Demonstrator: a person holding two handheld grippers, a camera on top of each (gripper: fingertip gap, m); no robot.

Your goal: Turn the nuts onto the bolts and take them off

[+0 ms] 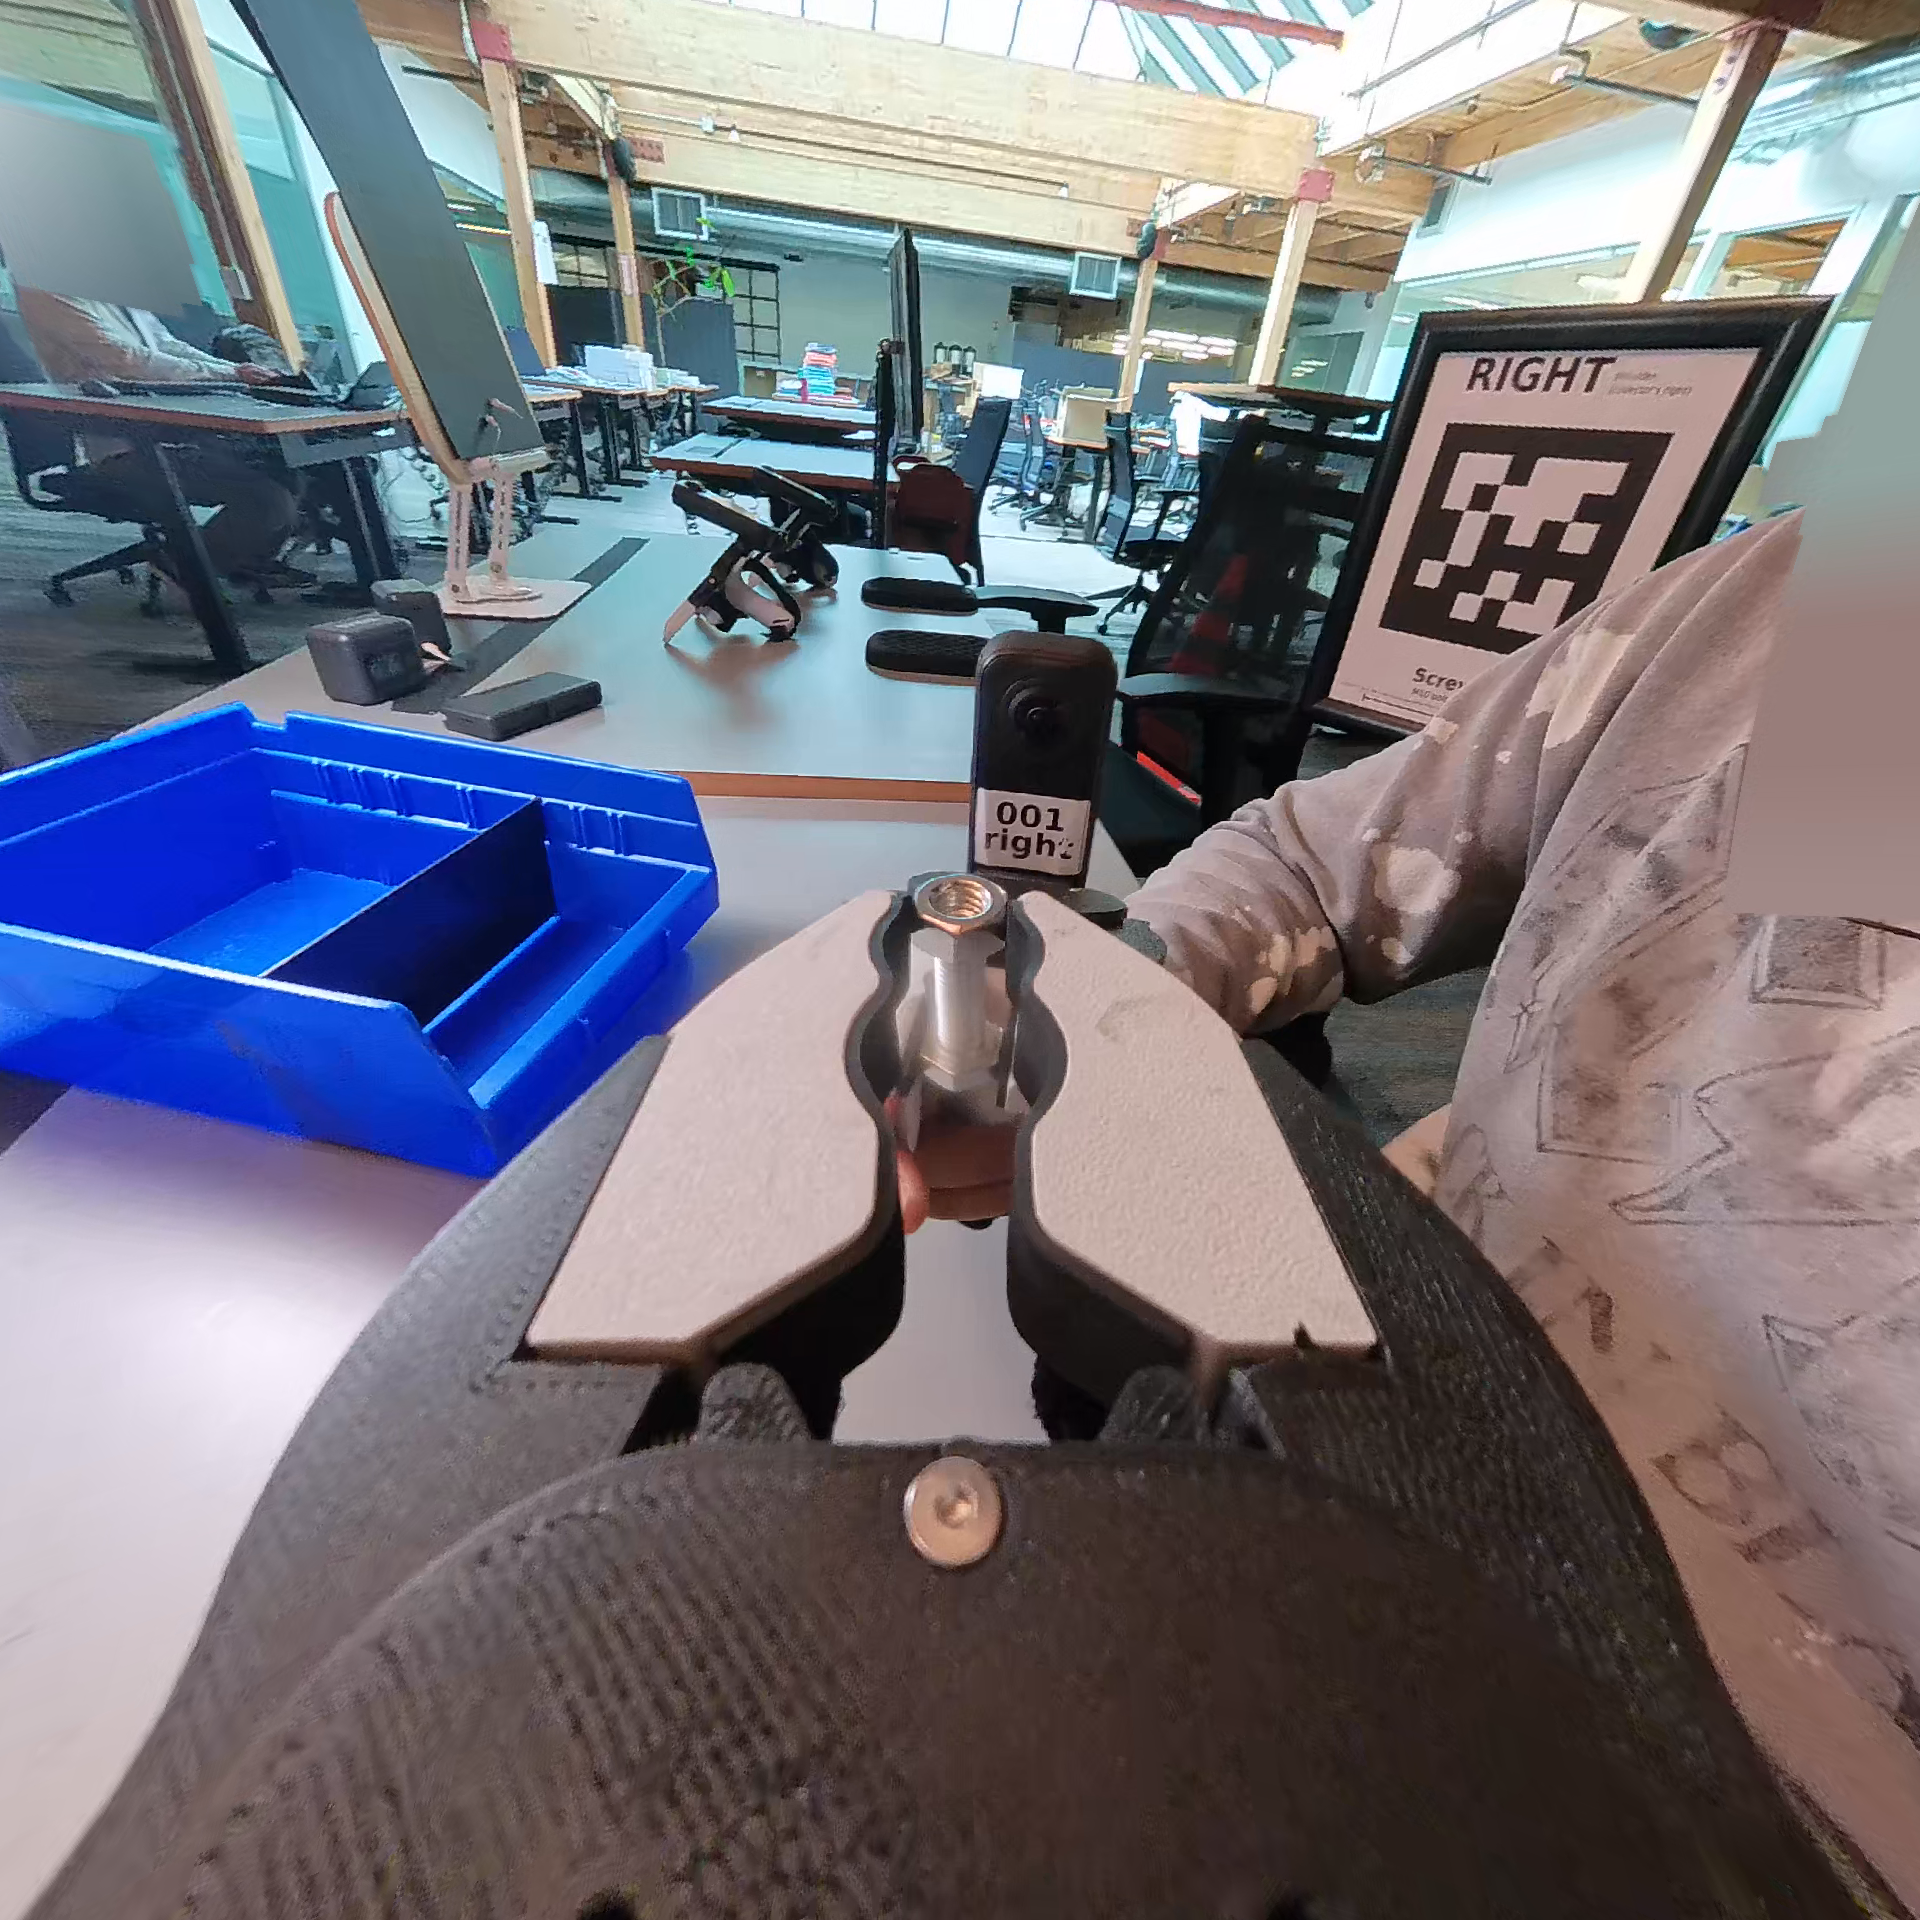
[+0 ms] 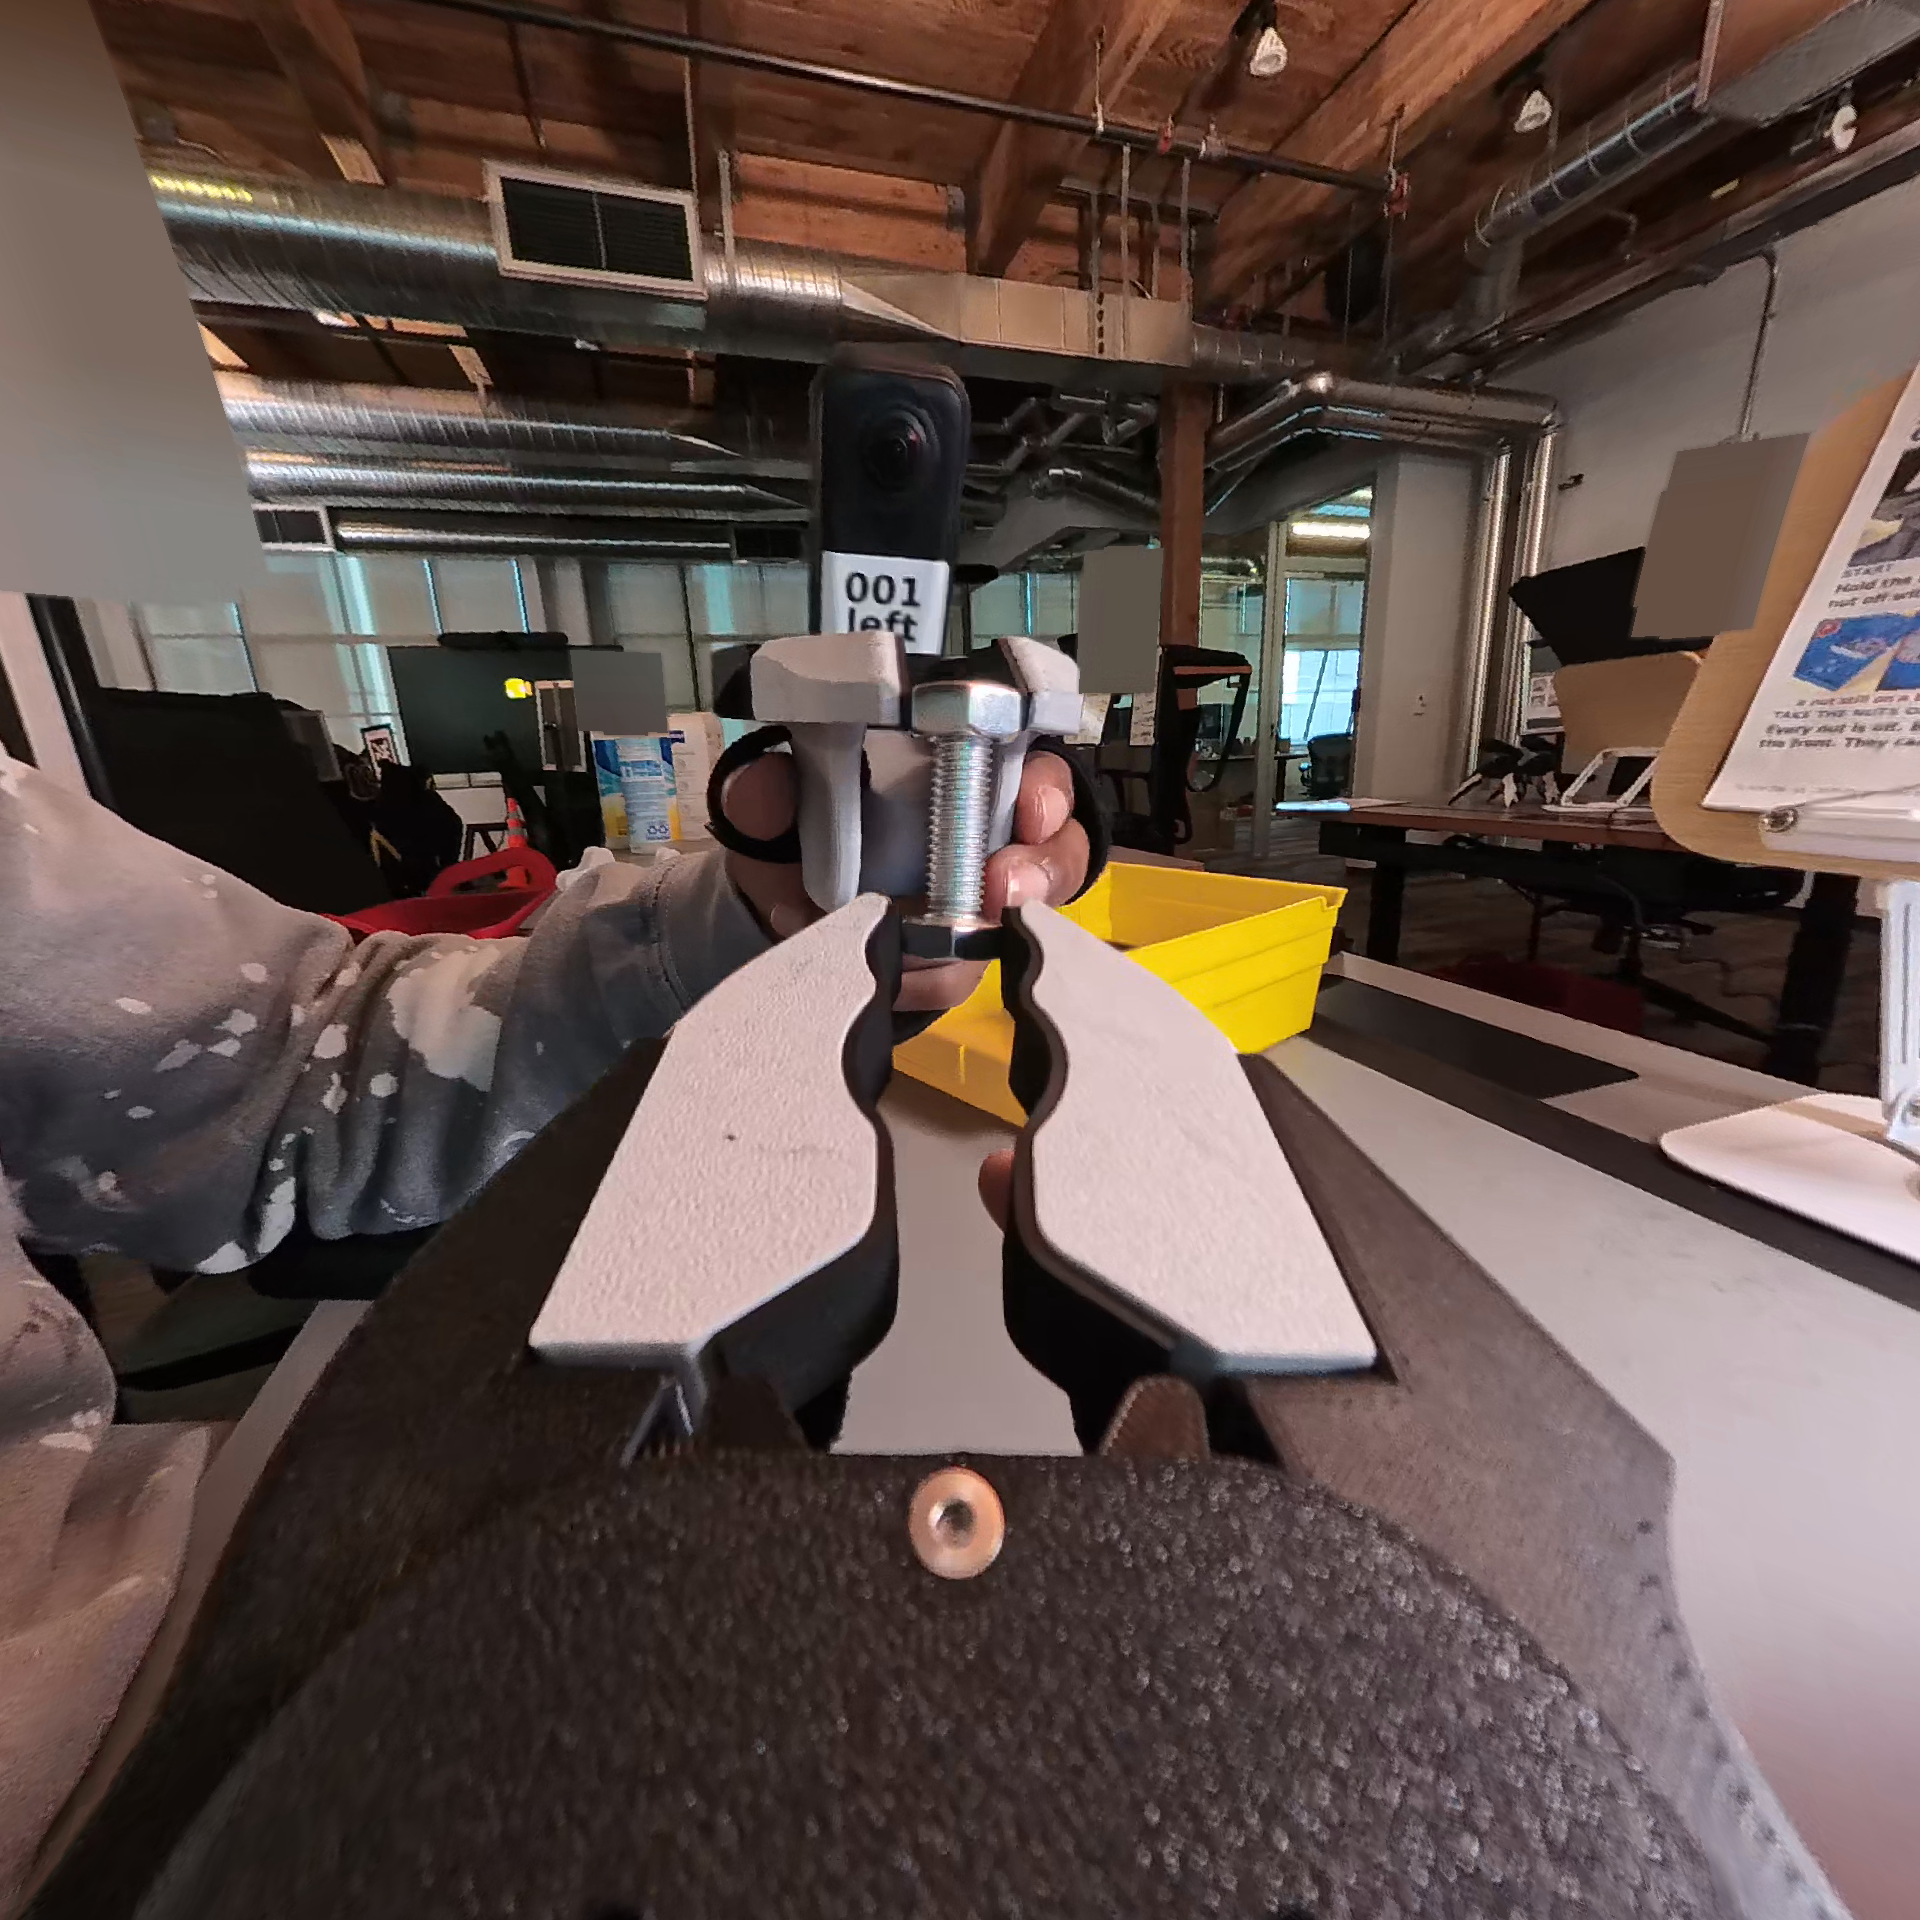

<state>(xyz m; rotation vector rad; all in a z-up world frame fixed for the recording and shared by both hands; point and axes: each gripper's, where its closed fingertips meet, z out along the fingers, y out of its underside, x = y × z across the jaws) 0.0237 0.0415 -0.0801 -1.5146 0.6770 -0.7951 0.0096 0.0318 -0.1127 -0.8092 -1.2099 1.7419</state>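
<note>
the left tool [image 1: 954,971] was clenched on the bolt [image 1: 951,1023], its grey fingers [image 1: 764,1122] pinching the hex head. in the right wrist view the same tool [image 2: 920,701] sat farther off, with the bolt [image 2: 961,821] hanging thread-down from its grip. the right tool [image 2: 951,930] gripped the nut [image 2: 940,938] between its tips, at the free end of the threads, so the two tools met nose to nose above the table [image 2: 1558,1247]. in the left wrist view the nut [image 1: 954,902] showed end-on, its threaded hole facing the camera, just beyond the bolt. a blue bin [image 1: 312,935] with a dark divider lay on the table [image 1: 156,1299] to the left of the tools, and a yellow bin [image 2: 1205,966] sat behind them in the right wrist view (both looked bare inside as far as could be seen). a person's pale mottled sleeve [image 1: 1455,883] reached in from the right.
</note>
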